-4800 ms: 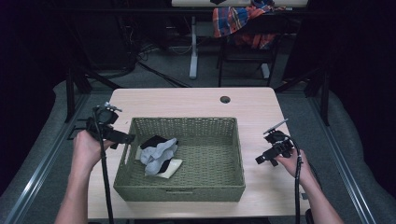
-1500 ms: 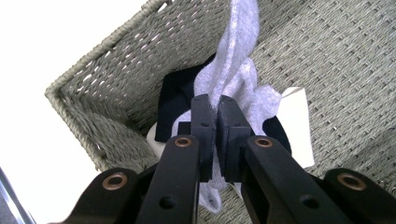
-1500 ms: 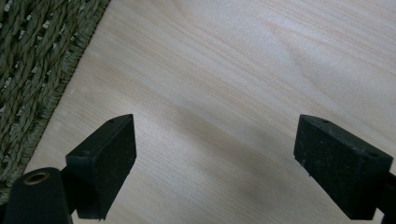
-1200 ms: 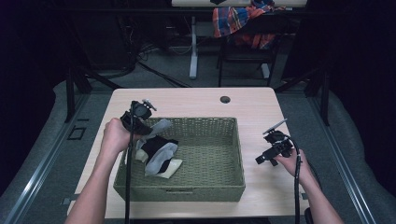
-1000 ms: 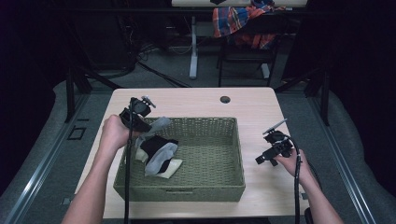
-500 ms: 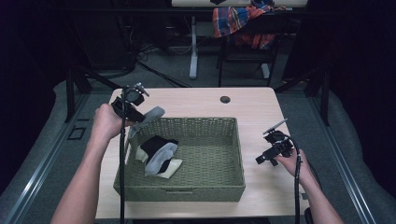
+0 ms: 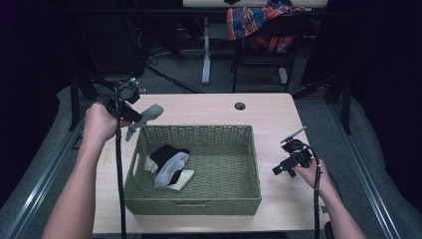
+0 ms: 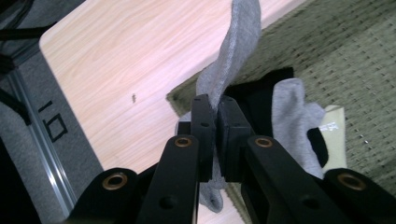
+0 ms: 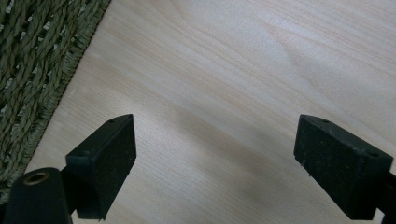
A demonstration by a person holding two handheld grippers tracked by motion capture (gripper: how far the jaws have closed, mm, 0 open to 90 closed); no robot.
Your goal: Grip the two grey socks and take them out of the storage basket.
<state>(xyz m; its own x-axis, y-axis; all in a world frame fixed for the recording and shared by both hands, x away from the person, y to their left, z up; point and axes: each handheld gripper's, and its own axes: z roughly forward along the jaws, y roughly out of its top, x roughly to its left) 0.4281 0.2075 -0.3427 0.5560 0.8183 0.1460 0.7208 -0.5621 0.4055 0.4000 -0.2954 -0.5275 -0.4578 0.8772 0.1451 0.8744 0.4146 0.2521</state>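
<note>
Sock, grey, hangs limp from our left gripper, pinched mid-length over the basket's far-left corner. We judge it light and soft; our right gripper gapes empty.

One woven basket, two handheld grippers, one lifted grey sock, three more socks inside, one table.

A plain grey knitted sock hangs beside an olive-green woven rectangular basket; inside the basket lie black, grey and cream socks; beyond it, red-and-blue plaid cloth.
</note>
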